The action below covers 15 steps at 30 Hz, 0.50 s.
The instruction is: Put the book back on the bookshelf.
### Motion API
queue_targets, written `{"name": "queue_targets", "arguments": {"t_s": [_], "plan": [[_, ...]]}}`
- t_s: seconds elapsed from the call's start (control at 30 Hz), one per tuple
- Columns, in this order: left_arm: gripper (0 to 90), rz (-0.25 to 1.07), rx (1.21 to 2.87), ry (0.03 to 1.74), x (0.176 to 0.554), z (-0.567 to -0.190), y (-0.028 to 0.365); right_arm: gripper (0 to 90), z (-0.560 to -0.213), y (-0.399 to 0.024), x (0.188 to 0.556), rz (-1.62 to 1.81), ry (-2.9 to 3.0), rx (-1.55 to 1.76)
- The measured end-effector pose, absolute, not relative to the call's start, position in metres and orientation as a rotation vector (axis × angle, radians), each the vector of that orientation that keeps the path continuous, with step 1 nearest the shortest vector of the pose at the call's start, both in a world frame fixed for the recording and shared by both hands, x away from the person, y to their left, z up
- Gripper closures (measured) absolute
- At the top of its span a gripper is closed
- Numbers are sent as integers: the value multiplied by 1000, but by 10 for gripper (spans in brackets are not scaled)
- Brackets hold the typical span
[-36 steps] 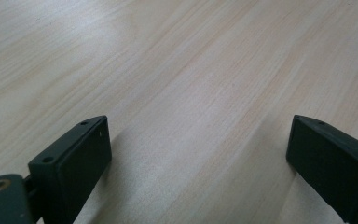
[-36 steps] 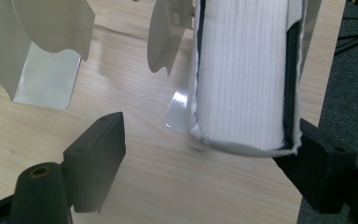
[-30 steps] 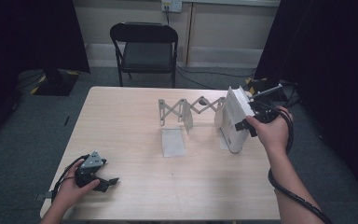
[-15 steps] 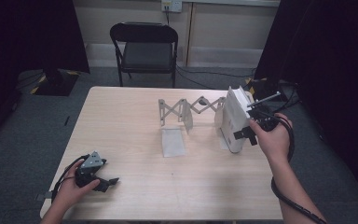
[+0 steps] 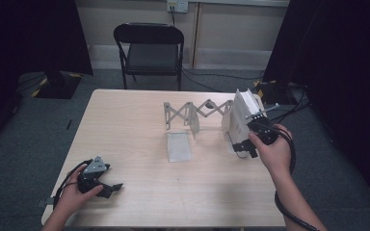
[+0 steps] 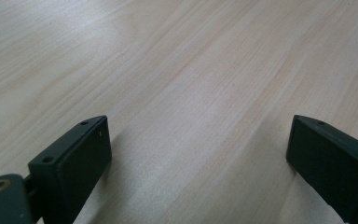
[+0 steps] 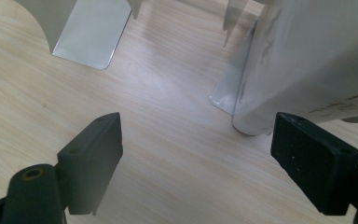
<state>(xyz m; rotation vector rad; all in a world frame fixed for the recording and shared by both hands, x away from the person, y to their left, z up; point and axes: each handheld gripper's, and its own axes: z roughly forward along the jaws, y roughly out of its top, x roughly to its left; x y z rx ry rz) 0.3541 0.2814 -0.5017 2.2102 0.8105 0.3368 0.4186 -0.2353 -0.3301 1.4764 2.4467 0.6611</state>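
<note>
Right gripper (image 5: 243,147) — jaws apart, beside white book (image 5: 241,118) | left gripper (image 5: 107,186) — jaws apart, resting on table (image 5: 125,120) | expanding rack (image 5: 192,113) mid-table.

A pale beige wood grain is being shown by the table (image 5: 125,125). A silvery grey is being displayed by the folding rack (image 5: 197,111), and white by the box (image 5: 241,113) at its end. Black is being worn by the 2 grippers (image 5: 105,186) (image 5: 244,147) and by the chair (image 5: 149,48); the floor (image 5: 29,125) is showing dark grey.
</note>
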Motion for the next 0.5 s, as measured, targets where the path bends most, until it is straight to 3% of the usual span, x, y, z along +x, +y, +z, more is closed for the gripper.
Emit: {"name": "queue_targets", "arguments": {"t_s": [0.5], "plan": [[62,337,2210,810,354,-502,281,172,-355,-214,414,697,2534,1408]]}}
